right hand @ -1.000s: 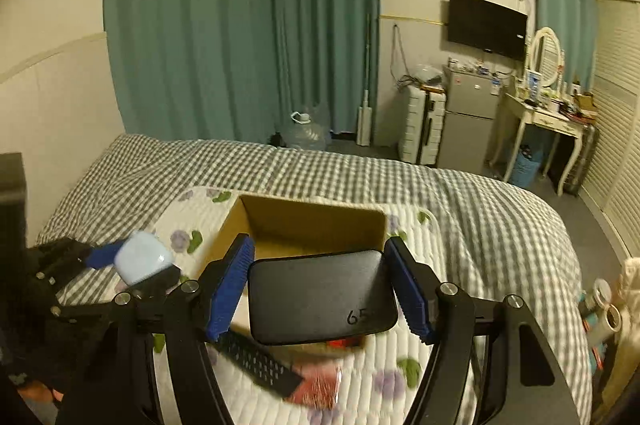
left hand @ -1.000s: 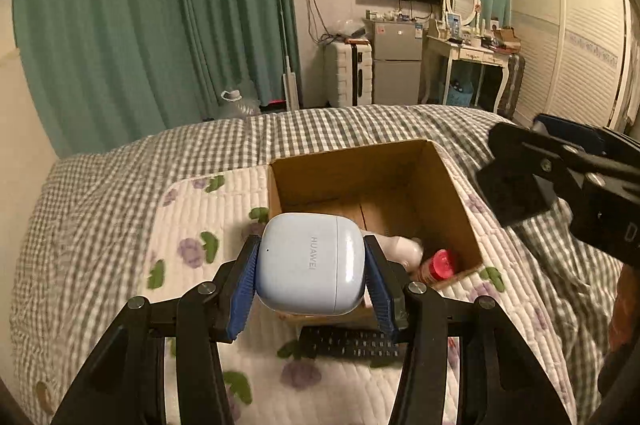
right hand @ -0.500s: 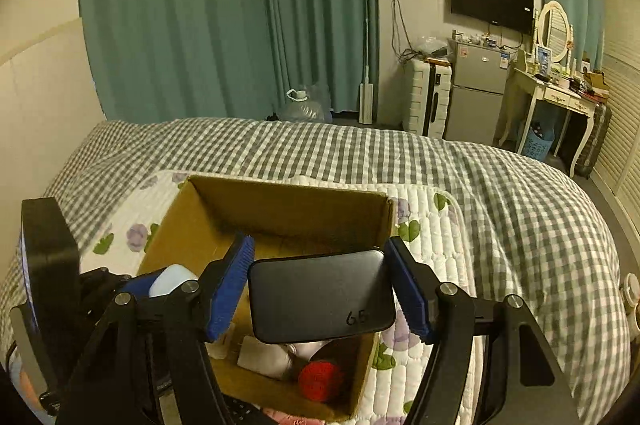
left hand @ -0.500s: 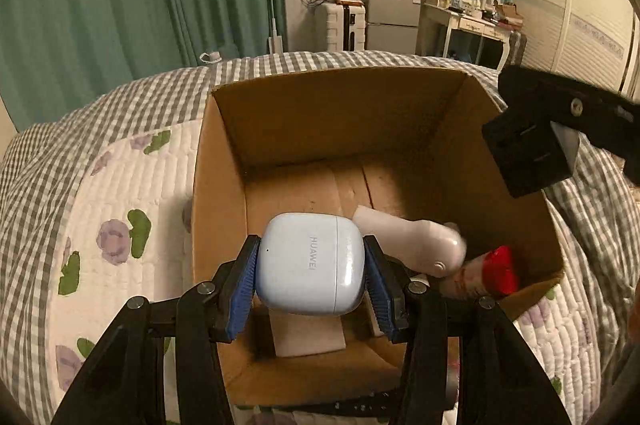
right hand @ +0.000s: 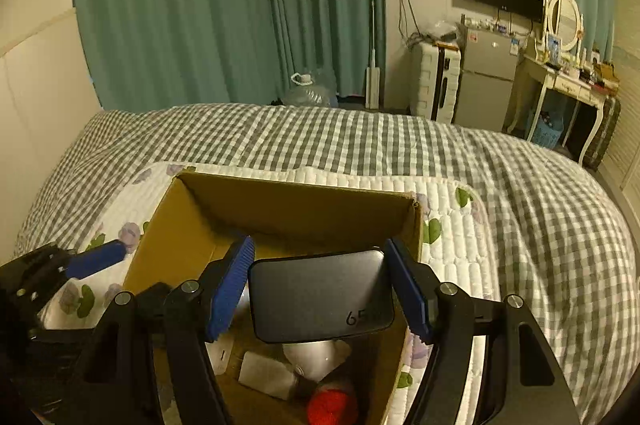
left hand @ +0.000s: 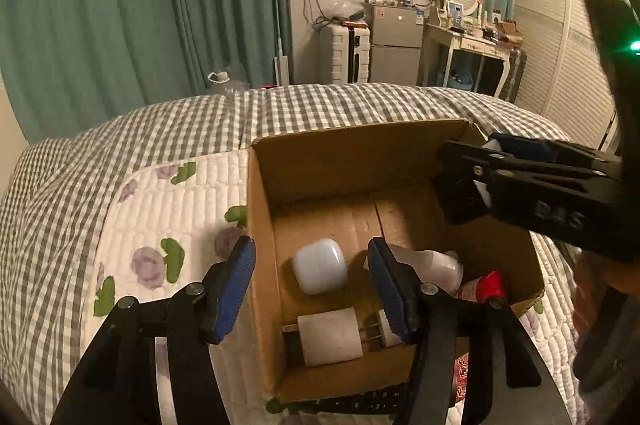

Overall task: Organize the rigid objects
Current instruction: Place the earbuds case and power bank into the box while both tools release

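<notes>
An open cardboard box point(left hand: 260, 225) sits on the bed. A pale blue earbud case point(left hand: 319, 266) lies on the box floor, free of my left gripper point(left hand: 312, 285), which is open above the box's near left corner. A white bottle point(left hand: 432, 267), a red-capped bottle point(left hand: 486, 285) and a white block point(left hand: 330, 337) also lie inside. My right gripper point(right hand: 320, 293) is shut on a black charger point(right hand: 320, 295) marked 65, held over the box point(right hand: 296, 201). In the left wrist view the right gripper point(left hand: 520, 181) is above the box's right side.
A black remote point(left hand: 352, 399) lies in front of the box on the white floral quilt point(left hand: 168, 209). Grey checked bedding point(right hand: 520, 209) surrounds it. Green curtains, a fridge point(left hand: 396, 45) and a dresser stand beyond the bed.
My left gripper opened and the earbud case dropped onto the box floor; the gripper then drew back and up. My right gripper moved lower over the box with the charger.
</notes>
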`<state>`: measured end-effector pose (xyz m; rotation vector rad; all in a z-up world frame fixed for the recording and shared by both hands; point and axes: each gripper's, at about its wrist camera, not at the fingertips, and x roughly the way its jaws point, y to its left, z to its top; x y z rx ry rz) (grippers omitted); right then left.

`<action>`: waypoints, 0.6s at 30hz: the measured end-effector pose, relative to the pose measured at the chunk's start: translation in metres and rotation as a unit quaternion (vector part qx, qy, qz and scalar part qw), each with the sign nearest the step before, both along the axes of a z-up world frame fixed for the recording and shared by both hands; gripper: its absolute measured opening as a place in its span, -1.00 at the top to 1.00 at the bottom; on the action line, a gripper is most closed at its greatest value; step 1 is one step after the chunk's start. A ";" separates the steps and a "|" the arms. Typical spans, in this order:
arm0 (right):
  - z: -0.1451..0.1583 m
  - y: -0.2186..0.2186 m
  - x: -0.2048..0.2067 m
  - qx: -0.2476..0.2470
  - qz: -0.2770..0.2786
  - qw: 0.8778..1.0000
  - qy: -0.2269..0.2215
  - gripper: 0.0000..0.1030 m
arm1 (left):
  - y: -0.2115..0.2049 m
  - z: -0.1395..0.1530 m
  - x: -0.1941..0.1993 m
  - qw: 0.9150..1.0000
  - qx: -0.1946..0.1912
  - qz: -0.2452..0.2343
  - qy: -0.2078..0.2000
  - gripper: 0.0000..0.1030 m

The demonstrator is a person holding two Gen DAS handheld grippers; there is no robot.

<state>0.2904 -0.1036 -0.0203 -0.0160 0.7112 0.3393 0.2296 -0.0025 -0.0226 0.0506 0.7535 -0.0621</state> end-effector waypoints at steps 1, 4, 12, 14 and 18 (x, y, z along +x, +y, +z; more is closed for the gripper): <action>-0.001 0.000 0.002 0.002 -0.001 1.000 0.004 -0.30 | 0.002 0.000 -0.001 1.000 -0.003 0.002 0.001 -0.19; -0.009 0.008 0.010 -0.007 0.004 1.000 0.013 -0.30 | 0.006 -0.002 -0.005 1.000 -0.003 0.006 -0.001 -0.27; 0.005 0.006 0.001 -0.012 -0.010 1.000 -0.011 -0.71 | 0.008 0.017 -0.028 1.000 -0.013 0.012 -0.024 -0.55; 0.017 0.000 -0.010 -0.021 -0.007 1.000 -0.010 -0.71 | 0.009 0.027 -0.039 0.999 -0.013 0.012 -0.033 -0.78; 0.040 -0.015 -0.046 -0.050 -0.002 0.999 -0.017 -0.72 | 0.014 0.053 -0.072 0.998 -0.002 0.022 -0.056 -0.93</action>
